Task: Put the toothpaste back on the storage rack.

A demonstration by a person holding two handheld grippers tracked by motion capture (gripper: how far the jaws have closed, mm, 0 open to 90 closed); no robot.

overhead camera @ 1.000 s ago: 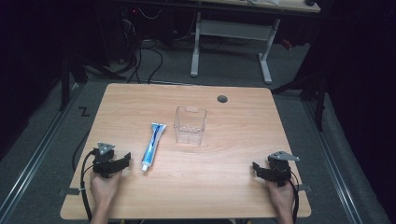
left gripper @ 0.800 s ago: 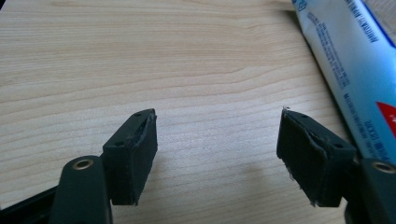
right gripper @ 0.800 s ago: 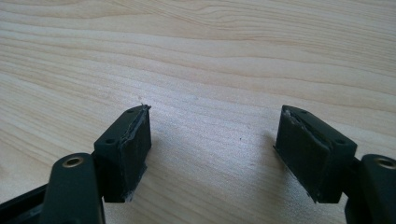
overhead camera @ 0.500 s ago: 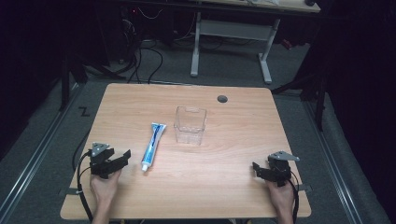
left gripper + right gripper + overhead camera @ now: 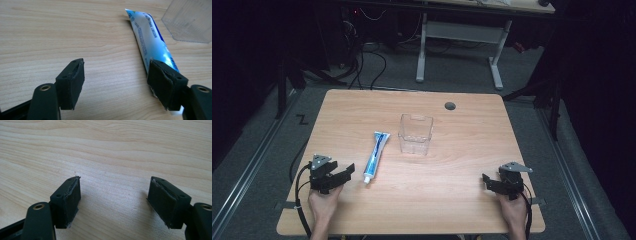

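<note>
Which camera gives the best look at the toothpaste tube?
The left gripper view: the toothpaste tube is close, print visible, though a jaw covers its near end. The high view shows its whole length, small, beside the clear container.

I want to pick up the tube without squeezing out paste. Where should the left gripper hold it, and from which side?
Probably grip the tube near its cap end, which is stiffer and lies closest to the left gripper. Come from the left, with the open jaws across its narrow width. The tube lies flat on the table, lengthwise away from the person, so one jaw goes on each long edge.
</note>
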